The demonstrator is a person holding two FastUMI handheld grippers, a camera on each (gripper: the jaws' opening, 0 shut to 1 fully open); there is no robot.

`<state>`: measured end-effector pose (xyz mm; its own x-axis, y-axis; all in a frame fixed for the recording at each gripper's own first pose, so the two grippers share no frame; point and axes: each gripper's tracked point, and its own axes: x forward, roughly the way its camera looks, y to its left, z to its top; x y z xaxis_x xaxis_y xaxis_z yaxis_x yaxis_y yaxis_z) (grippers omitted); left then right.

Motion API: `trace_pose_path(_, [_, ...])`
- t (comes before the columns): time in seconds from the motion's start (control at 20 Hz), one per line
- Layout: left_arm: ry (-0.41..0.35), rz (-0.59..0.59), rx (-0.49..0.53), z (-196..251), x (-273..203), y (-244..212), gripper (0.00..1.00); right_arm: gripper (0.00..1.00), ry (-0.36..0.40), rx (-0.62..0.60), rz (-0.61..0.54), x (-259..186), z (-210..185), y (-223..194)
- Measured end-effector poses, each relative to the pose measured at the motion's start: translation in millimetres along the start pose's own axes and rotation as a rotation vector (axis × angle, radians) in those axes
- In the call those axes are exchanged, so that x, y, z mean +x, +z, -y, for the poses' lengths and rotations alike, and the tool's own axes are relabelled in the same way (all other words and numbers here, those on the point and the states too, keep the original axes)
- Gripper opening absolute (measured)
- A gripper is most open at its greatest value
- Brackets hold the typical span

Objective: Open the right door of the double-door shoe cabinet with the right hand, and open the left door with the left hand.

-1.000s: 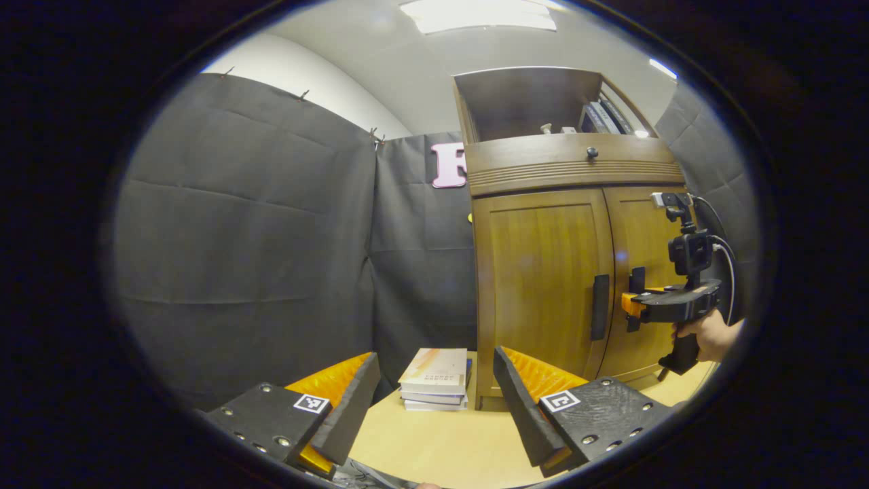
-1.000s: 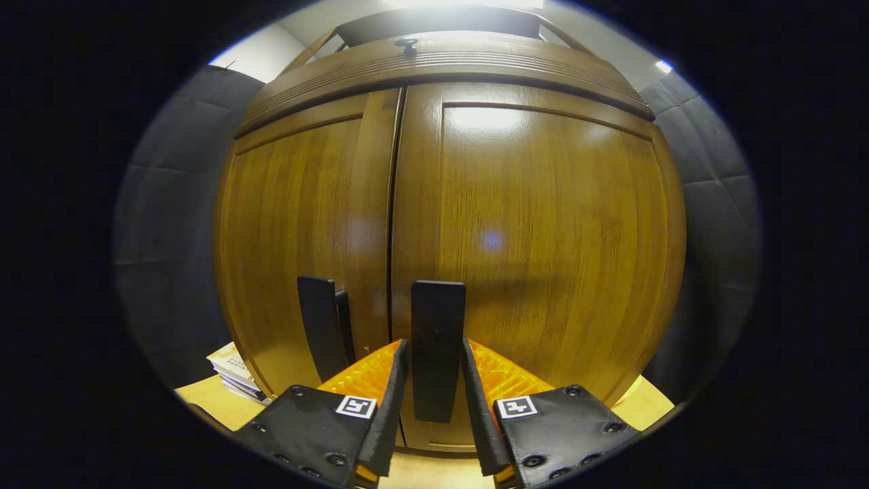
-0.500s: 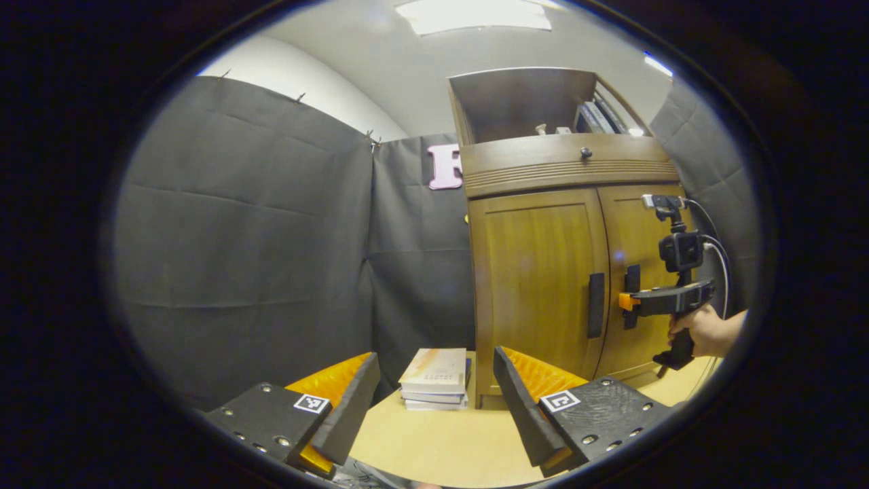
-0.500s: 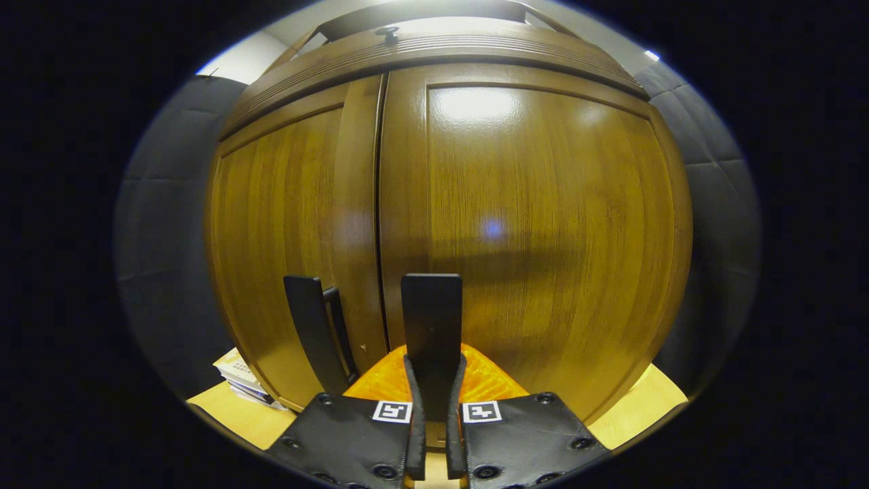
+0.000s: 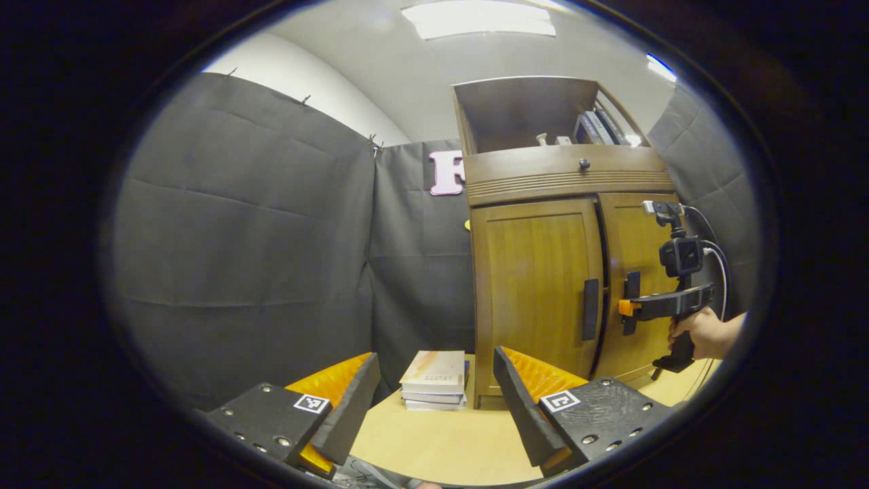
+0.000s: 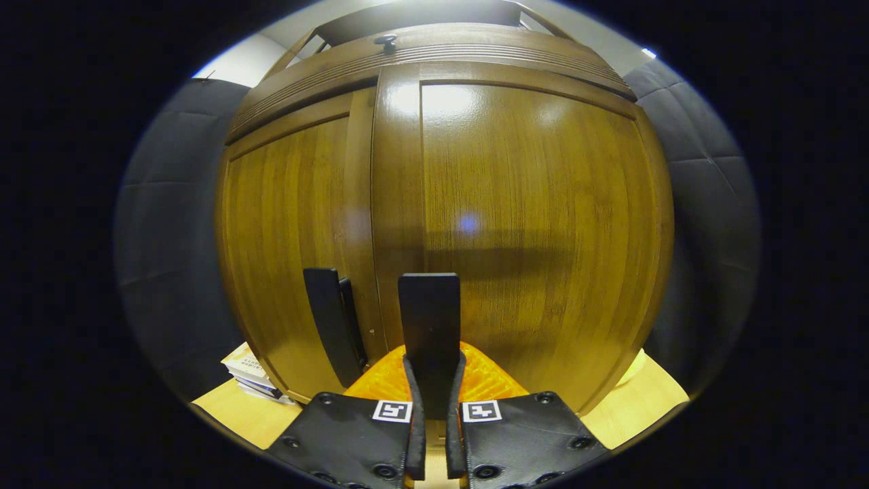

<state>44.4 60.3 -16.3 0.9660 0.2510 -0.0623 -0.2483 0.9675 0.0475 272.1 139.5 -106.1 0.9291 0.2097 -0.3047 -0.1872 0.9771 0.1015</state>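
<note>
On a pale wooden table (image 5: 434, 445) against the black booth cloth stands the shoe cabinet (image 5: 567, 183). The right gripper (image 6: 434, 380) is clamped on the right door's handle (image 6: 429, 316), that door standing slightly ajar. The left gripper (image 5: 434, 401) hangs back with fingers spread, the left door's handle (image 5: 590, 309) well ahead, beyond a stack of books (image 5: 436, 388).

The left gripper (image 5: 434, 401) has 2 flat angular finger plates, each with several round screws and 1 small square black-and-white marker near its inner edge; ribbed lining runs along the inner faces; the right gripper (image 5: 628, 307), seen farther off, is a pistol-shaped body with a boxy camera (image 5: 681, 255) mounted above it, looping cables (image 5: 714, 248) behind it, and a hand (image 5: 703, 333) below it on the grip.
</note>
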Motion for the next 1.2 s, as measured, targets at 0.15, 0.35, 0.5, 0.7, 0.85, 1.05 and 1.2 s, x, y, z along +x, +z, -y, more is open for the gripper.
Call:
trace_pose_path(0.15, [-0.02,0.011,0.002,1.7,-2.2,1.6,0.98,0.13,0.009,-0.002,-0.001,-12.1,1.4,-1.8])
trace_pose_path(0.35, [-0.048,0.024,0.002,3.7,-5.1,3.0,0.97,0.1,0.032,-0.009,-0.004,-26.9,3.7,-3.2])
trace_pose_path(0.5, [-0.062,0.034,0.001,5.2,-7.3,5.1,0.97,0.1,0.05,-0.01,-0.006,-35.7,5.2,-3.4])
trace_pose_path(0.7, [-0.081,0.049,0.002,7.5,-8.6,7.7,0.97,0.1,0.075,-0.018,-0.008,-54.7,10.7,-7.8])
trace_pose_path(0.85, [-0.106,0.051,0.001,9.6,-9.9,9.0,0.97,0.1,0.1,-0.022,-0.012,-69.2,16.3,-10.2])
trace_pose_path(1.05, [-0.148,0.062,0.004,11.5,-11.2,15.4,0.97,0.1,0.115,-0.024,-0.011,-86.1,24.7,-12.0])
trace_pose_path(1.2, [-0.173,0.071,0.001,14.3,-13.6,18.3,0.97,0.1,0.117,-0.034,-0.016,-98.0,30.7,-14.0])
